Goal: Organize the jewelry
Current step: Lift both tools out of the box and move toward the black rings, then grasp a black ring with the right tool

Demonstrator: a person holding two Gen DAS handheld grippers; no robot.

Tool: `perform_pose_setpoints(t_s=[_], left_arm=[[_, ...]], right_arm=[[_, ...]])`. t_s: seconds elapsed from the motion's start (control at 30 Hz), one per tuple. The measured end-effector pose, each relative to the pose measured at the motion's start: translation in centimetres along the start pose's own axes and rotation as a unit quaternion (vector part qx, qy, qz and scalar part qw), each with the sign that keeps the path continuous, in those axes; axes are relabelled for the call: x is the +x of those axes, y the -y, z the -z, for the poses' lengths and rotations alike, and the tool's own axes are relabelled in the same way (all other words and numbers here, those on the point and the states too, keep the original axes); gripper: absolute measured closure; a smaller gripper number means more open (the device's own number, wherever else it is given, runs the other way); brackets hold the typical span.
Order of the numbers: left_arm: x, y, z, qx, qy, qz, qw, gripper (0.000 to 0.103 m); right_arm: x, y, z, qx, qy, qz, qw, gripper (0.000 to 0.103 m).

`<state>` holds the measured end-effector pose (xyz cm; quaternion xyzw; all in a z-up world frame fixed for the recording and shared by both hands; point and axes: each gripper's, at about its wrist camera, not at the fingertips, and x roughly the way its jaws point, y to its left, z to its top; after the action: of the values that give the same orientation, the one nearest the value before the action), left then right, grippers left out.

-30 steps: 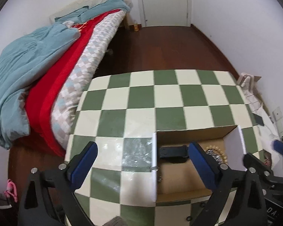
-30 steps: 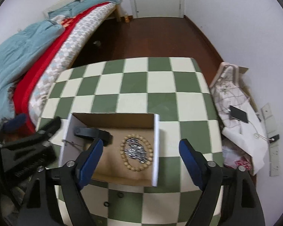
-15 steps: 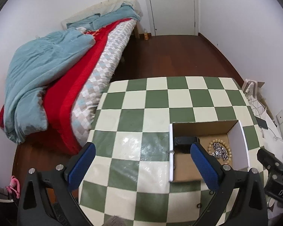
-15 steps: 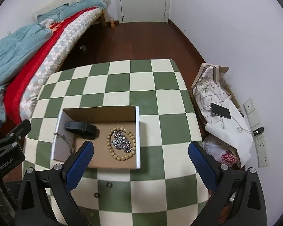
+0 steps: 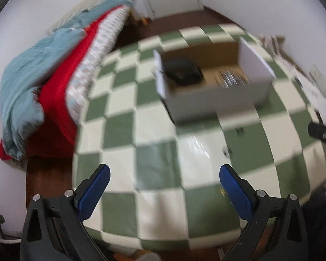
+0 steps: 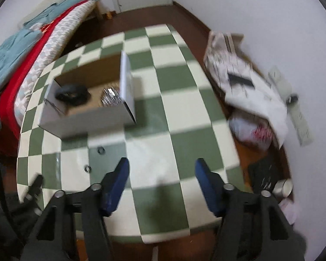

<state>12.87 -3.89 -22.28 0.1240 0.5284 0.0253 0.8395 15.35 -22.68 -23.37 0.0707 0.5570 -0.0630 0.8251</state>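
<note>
Both grippers, left (image 5: 164,179) and right (image 6: 162,168), are held spread and empty; two rings (image 6: 100,150) before the box (image 6: 84,119) are seen sharply only by the right wrist

No readable text, label, brand, number or sign appears in either view; both pictures are smeared by motion blur. Off to the right of the right gripper, a crumpled white bag (image 6: 253,131) on the floor carries a red printed mark, too blurred to make out as letters. The white-walled cardboard box (image 6: 84,119) ahead and to the left of that gripper shows plain sides with no lettering. The same box (image 5: 217,100), ahead of the left gripper, is equally plain.
</note>
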Motion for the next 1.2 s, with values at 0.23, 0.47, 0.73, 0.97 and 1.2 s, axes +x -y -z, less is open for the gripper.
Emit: perform_pose_setpoints(t_s=[0.23,0.47,0.73,0.97,1.2], left_arm=[[2.9,3.4,2.1,0.02,-0.039,0.043,0.9981,0.016],[3.5,4.0,2.5,0.02,-0.037,0.074,0.9963,0.067],[4.5,1.7,2.3,0.008,-0.04,0.057,0.9975,0.101],[6.5,-2.8,1.0,-0.032,-0.039,0.009,0.9987,0.102],[7.5,-4.2,0.1,-0.04,-0.038,0.0,0.9985,0.102]], right_arm=[[1.7,2.5,2.5,0.025,-0.023,0.002,0.999,0.041],[2.1,2.9,2.1,0.033,-0.021,0.0,0.999,0.042],[2.1,1.0,1.3,0.024,-0.019,-0.045,0.999,0.042],[4.6,-6.0,0.4,-0.039,-0.019,-0.08,0.996,0.05],[8.5,-10.8,-0.1,-0.075,-0.022,-0.055,0.995,0.063]])
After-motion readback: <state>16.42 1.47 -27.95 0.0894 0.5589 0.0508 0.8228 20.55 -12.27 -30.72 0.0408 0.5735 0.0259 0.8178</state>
